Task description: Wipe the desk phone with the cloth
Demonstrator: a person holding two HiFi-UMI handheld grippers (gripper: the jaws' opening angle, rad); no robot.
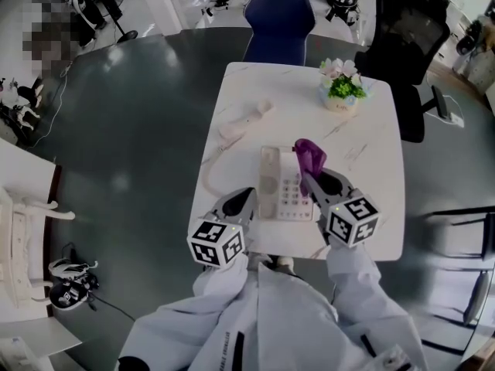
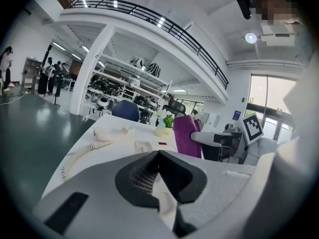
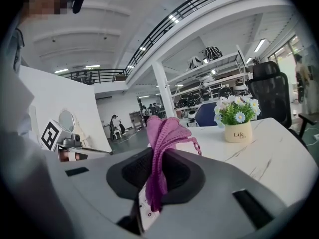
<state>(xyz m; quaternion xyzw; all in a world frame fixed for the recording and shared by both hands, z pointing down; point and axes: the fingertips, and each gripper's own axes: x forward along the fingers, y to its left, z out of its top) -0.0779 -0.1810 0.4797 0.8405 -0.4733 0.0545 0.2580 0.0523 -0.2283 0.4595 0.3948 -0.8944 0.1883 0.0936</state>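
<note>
The white desk phone (image 1: 282, 184) lies on the marble table (image 1: 371, 207), near its front edge. Its handset (image 1: 247, 120) is off the base, farther back to the left, joined by a coiled cord (image 1: 210, 168). My right gripper (image 1: 311, 178) hovers over the phone's right side, shut on a purple cloth (image 1: 309, 157) that sticks up from its jaws. In the right gripper view the cloth (image 3: 164, 131) is pinched in the gripper (image 3: 158, 153), and phone keys (image 3: 146, 210) show below. My left gripper (image 1: 247, 195) is shut and holds nothing, at the phone's left edge.
A small pot of flowers (image 1: 340, 87) stands at the table's far right. A blue chair (image 1: 278, 22) is tucked in at the far end, and a black office chair (image 1: 406, 29) stands off the far right corner. Dark floor surrounds the table.
</note>
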